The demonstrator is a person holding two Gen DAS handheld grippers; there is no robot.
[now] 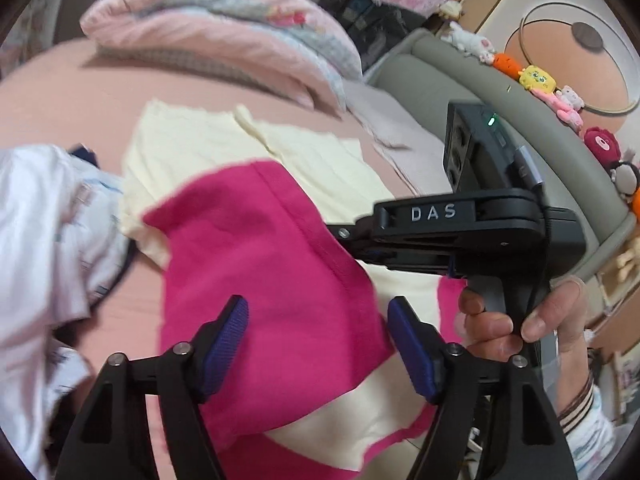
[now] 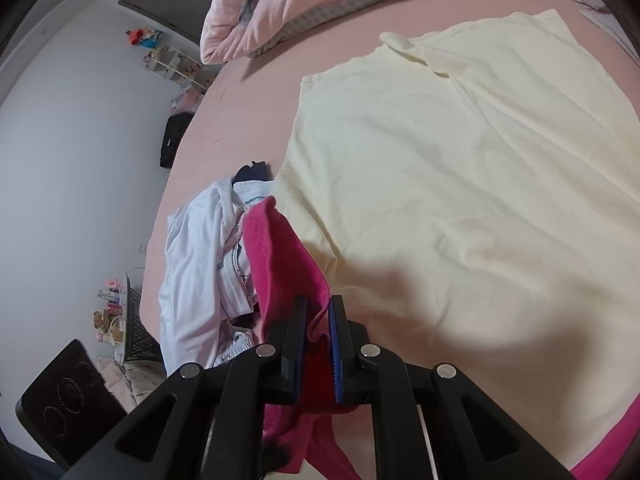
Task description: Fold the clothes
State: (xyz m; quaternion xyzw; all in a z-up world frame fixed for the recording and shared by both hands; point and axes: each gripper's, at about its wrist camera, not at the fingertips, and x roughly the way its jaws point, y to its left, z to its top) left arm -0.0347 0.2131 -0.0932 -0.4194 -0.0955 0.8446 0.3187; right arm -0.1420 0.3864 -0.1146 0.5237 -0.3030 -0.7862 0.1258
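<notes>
The cream shirt (image 2: 460, 168) lies flat, open above. A white pile (image 2: 200, 264) blocks the left side; the quilt (image 2: 304, 4) closes the far end.

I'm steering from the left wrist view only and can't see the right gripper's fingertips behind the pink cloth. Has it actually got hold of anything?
Observer: Yes. In the right wrist view the right gripper is shut on a bunched edge of the pink garment.
Operator: Does the cream shirt lie flat beyond that?
Observer: Mostly. The cream shirt is spread across the bed, with wrinkles and one folded-over corner at its far edge.
Operator: What's left of the pink piece there?
Observer: A crumpled white garment, touching the pink one, with something dark poking out at its far end.
Operator: And my left gripper?
Observer: The left gripper is open, with pink cloth behind the gap.
</notes>
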